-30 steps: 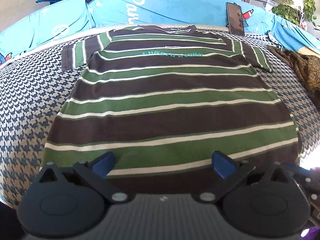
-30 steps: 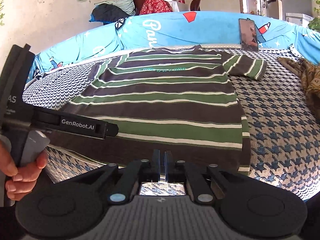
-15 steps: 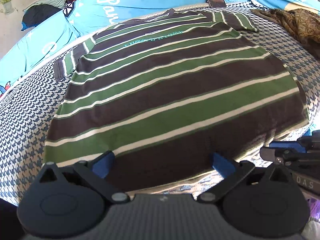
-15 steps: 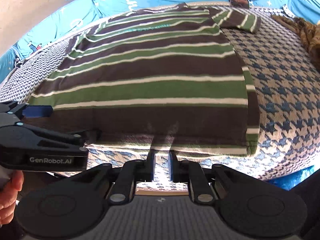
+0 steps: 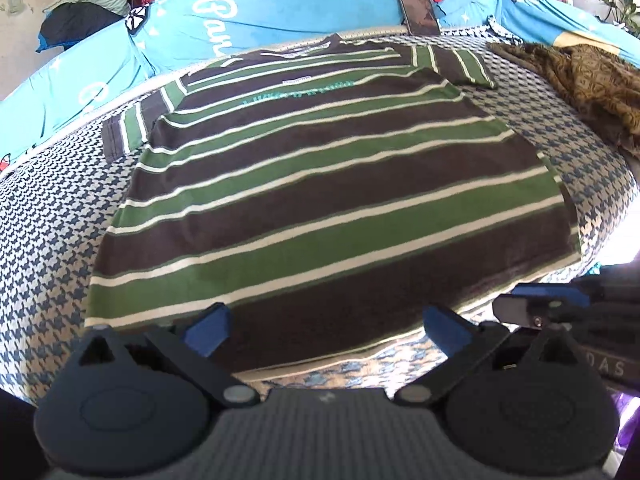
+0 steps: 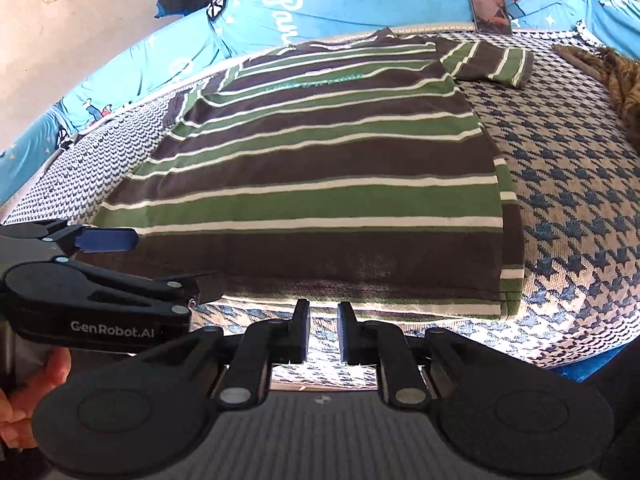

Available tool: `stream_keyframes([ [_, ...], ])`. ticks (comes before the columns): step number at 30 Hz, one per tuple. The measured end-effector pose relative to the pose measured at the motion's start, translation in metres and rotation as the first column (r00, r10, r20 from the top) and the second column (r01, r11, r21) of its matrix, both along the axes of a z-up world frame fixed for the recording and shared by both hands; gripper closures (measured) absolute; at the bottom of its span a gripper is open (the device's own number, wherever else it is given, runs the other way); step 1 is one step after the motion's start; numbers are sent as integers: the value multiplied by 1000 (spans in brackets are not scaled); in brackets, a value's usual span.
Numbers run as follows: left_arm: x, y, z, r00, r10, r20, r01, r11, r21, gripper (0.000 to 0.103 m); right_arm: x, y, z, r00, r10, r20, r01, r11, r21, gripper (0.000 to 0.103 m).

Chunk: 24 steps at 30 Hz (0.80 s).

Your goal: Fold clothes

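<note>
A brown, green and white striped T-shirt (image 5: 320, 184) lies flat and face up on the houndstooth bed cover, collar far, hem near. It also shows in the right wrist view (image 6: 328, 176). My left gripper (image 5: 328, 326) is open wide, its blue-padded fingers over the near hem at the shirt's left part. My right gripper (image 6: 323, 320) hovers just short of the hem, its jaws a narrow gap apart and empty. The left gripper (image 6: 108, 256) shows at the left of the right wrist view, and the right gripper (image 5: 536, 304) at the right of the left wrist view.
The houndstooth cover (image 6: 568, 184) spreads to the right. A brown patterned cloth (image 5: 576, 76) lies at the far right. A phone (image 5: 416, 6) leans on the blue bolster (image 5: 256, 20) behind the shirt. The bed's front edge is just under the grippers.
Both grippers drew back and tilted up from the hem, so more of the bolster shows. The right gripper's jaws have opened from shut to a narrow gap.
</note>
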<state>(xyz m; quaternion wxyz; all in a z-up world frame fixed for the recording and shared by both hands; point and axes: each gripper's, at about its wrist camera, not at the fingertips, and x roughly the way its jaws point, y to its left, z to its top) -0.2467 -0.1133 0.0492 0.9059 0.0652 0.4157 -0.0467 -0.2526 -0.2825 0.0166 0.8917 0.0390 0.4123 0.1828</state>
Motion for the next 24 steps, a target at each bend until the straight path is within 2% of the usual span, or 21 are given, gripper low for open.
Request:
stream_keyframes([
  [3,3,8,11,998,31,49,-29,999,-39,0,-1,-1,8,999,-6,49,5,999,33,89],
  [5,6,14,13,995,76,66,-74,997,-38,0,-2,2,12,995,-20,97,17,999,33,89],
  [9,19,28,9,985,171,37,-169,984,-58,0,0,6,17,984,-49,168,47,999,14,89],
  [13,29,40,-2,969,247,-19,-248,967,-56,0,10,4,12,983,-104,150,104,995,5,81],
  [15,32,49,-8,954,295,-54,-298,953,-54,0,15,1,8,983,-138,119,140,990,-3,81],
  [19,33,56,-11,943,328,-60,-331,942,-55,0,22,-15,0,973,-227,33,226,974,27,81],
  [24,30,66,-10,917,393,-69,-397,915,-67,0,21,-21,0,966,-257,31,256,966,11,84],
])
